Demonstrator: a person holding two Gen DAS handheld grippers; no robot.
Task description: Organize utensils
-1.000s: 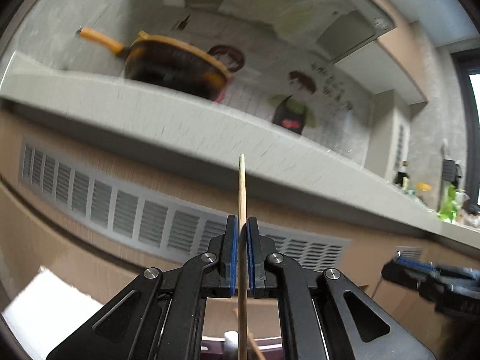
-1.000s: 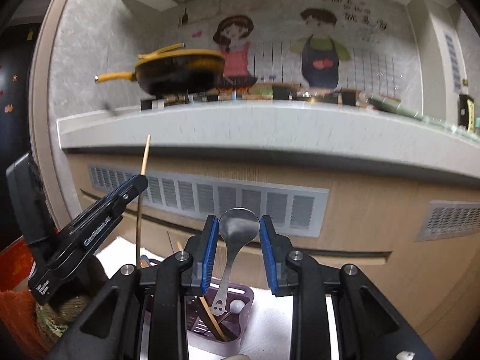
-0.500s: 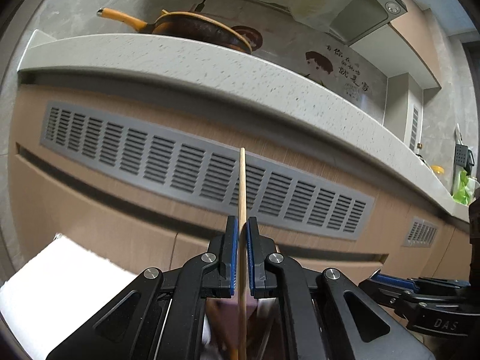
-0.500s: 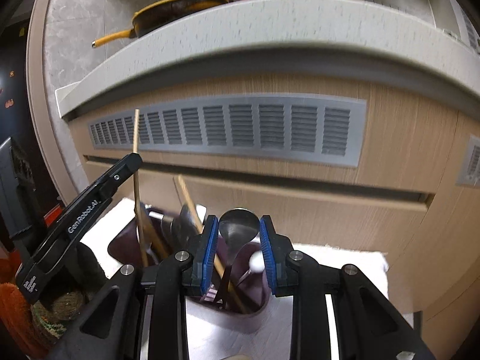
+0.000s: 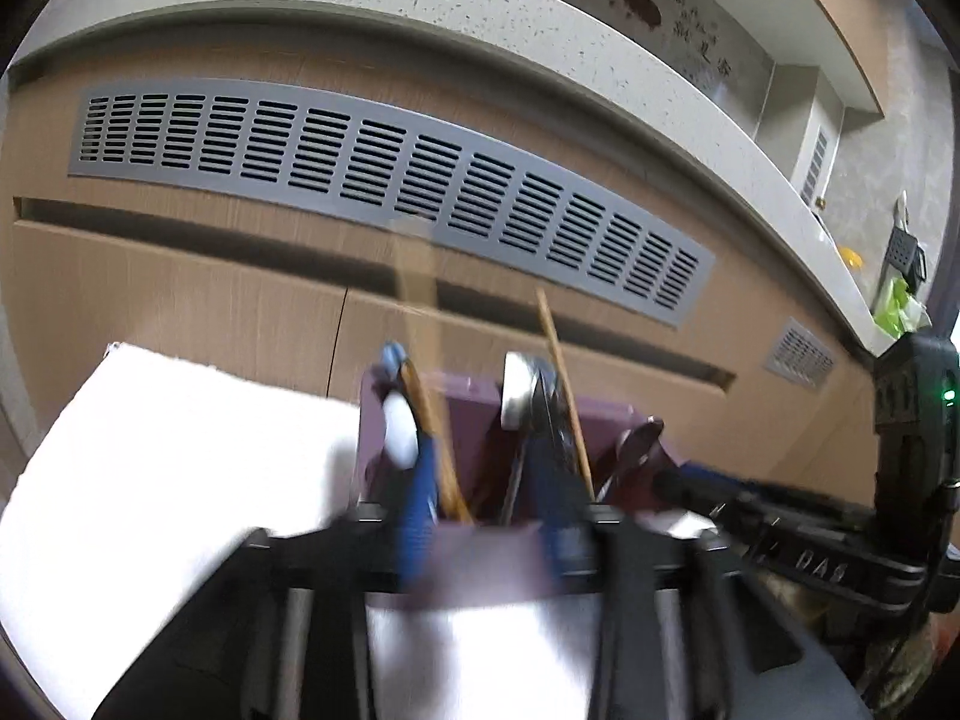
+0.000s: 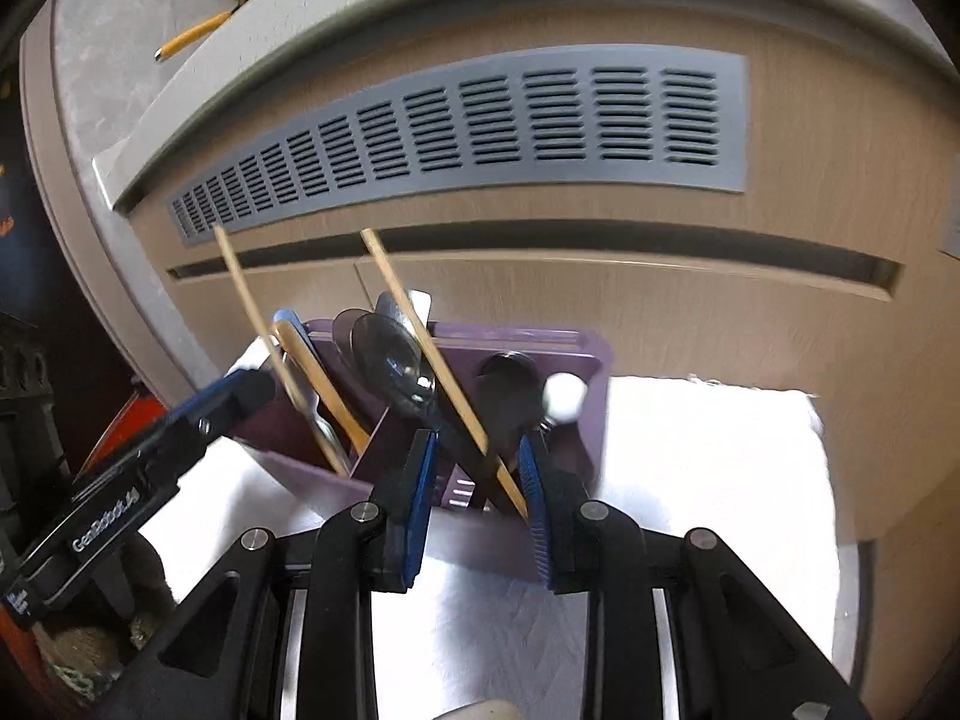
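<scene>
My left gripper [image 5: 486, 516] and right gripper [image 6: 480, 492] both stood with jaws apart, empty, over the purple utensil caddy [image 6: 576, 354] holding chopsticks [image 6: 438, 366].

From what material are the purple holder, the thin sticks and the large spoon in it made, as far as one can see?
Purple holder: probably plastic, matte, one even colour, with moulded dividers.
Thin sticks: wood or bamboo, pale tan and unpolished; likely chopsticks.
Large spoon: metal, likely stainless steel; its bowl is glossy and mirrors the light.
</scene>
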